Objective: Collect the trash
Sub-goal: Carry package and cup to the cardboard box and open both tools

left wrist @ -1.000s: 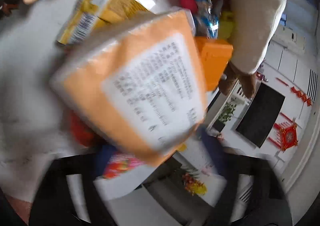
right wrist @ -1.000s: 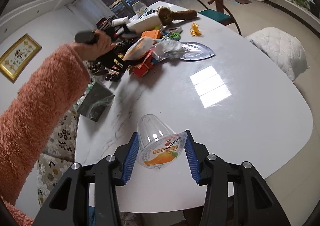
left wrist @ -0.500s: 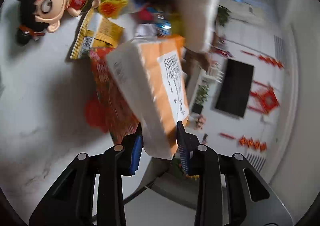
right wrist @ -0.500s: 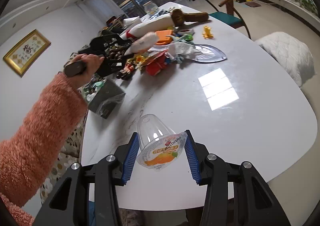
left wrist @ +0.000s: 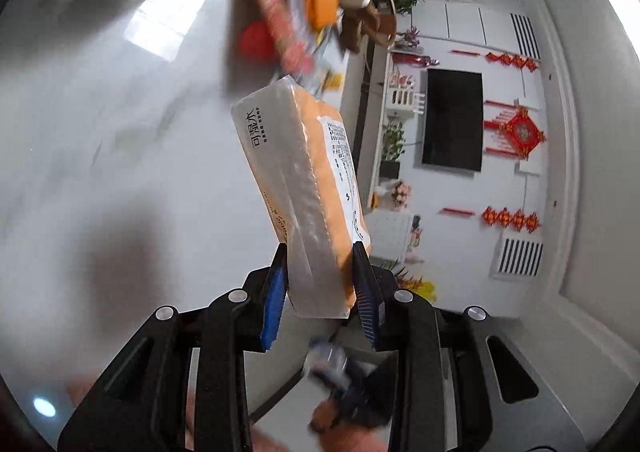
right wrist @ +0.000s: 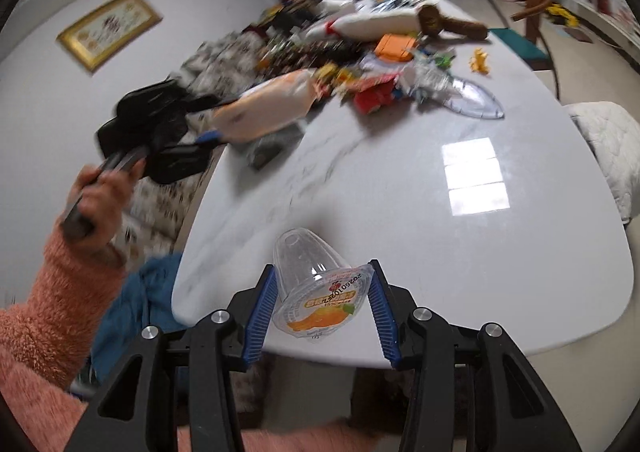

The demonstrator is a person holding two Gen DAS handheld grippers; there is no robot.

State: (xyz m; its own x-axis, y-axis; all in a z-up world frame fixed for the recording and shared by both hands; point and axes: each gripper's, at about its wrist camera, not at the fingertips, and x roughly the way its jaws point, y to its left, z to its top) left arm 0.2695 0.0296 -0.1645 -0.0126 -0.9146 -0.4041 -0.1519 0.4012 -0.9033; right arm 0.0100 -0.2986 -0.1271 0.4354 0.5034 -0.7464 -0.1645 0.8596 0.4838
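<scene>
The left gripper (left wrist: 320, 284) is clamped on the end of an orange tissue pack (left wrist: 304, 187), held in the air above the white table (left wrist: 100, 171). Only the right wrist view shows the right gripper (right wrist: 323, 308) closed around a clear jelly cup (right wrist: 316, 292) (lid facing the camera) over the table's near edge.

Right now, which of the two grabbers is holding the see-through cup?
The right gripper. Its blue pads pinch a clear jelly cup with an orange-fruit lid. The left gripper holds an orange and white tissue pack instead.
</scene>
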